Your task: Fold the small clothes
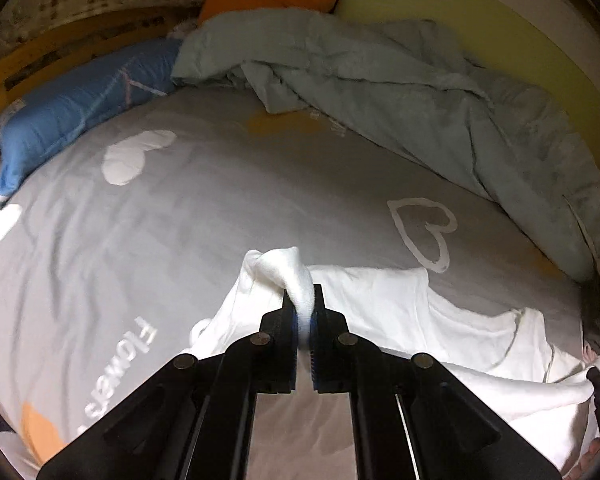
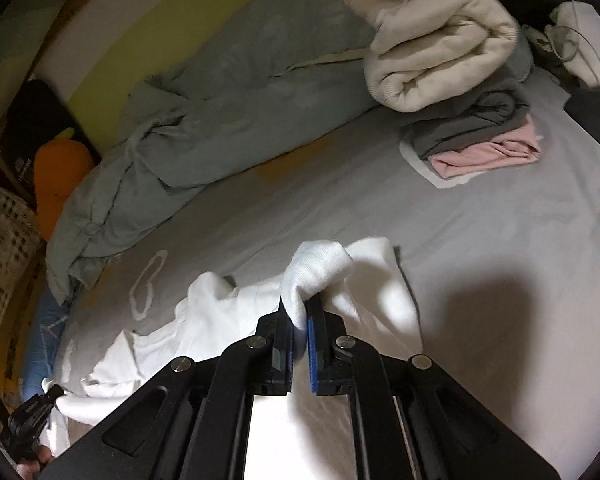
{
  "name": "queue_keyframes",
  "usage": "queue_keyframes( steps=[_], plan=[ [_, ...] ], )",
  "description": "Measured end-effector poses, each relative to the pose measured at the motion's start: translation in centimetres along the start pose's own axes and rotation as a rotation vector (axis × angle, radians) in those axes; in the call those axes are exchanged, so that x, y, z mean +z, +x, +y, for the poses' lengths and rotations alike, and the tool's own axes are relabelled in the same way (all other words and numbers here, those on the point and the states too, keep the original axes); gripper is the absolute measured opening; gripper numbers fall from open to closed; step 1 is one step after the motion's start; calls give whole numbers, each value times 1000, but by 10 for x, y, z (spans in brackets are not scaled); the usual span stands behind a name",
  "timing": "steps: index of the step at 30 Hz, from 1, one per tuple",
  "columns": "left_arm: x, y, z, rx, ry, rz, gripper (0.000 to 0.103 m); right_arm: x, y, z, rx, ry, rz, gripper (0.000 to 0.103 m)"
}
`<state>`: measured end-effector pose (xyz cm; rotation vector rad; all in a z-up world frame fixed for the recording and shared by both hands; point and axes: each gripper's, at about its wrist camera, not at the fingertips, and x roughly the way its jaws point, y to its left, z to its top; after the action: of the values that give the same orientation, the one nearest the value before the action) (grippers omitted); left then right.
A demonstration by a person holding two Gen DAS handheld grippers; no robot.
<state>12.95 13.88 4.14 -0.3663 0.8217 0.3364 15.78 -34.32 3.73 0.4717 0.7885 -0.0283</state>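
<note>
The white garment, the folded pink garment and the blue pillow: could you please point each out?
white garment (image 1: 380, 300), left wrist view, flat upper panel.
folded pink garment (image 2: 484, 156), right wrist view, top fold.
blue pillow (image 1: 72, 108), left wrist view, middle.

Ahead of the left gripper (image 1: 304, 300), which is clamped on the white garment (image 1: 420, 312), a broad stretch of grey sheet (image 1: 204, 208) is left bare toward the far side. That room is bounded far left by a blue pillow (image 1: 80, 100) and far right by a rumpled pale-blue duvet (image 1: 420, 92). Ahead of the right gripper (image 2: 300, 312), bare sheet is bounded far right by a stack of folded clothes (image 2: 472, 120), and far left by the duvet.
</note>
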Motion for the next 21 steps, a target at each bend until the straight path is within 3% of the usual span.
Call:
queue_keyframes(
  steps=[4, 8, 11, 12, 14, 15, 16, 18, 21],
  plan=[
    [13, 17, 0, -14, -41, 23, 4, 9, 17, 7, -7, -12, -6, 5],
    [18, 41, -6, 28, -12, 46, 6, 18, 40, 17, -25, -60, 23, 5],
    [18, 46, -3, -5, 15, 15, 12, 21, 62, 20, -70, -79, 60, 7],
    [17, 39, 1, -37, 20, -9, 18, 21, 66, 18, -72, -74, 80, 10],
    [16, 19, 5, -19, 70, -96, 70, 20, 66, 14, -62, -74, 99, 16],
    [15, 9, 7, 24, 94, -148, 82, 21, 62, 12, -54, -85, 99, 23],
    [15, -1, 7, 67, 122, -194, 82, 21, 58, 10, -53, -90, 95, 31],
    [14, -19, 8, 106, 184, -250, 82, 25, 46, 5, -89, -90, 67, 80],
    [8, -43, 6, 93, 246, -288, 82, 34, 19, -4, -103, -71, -48, 83]
  ],
)
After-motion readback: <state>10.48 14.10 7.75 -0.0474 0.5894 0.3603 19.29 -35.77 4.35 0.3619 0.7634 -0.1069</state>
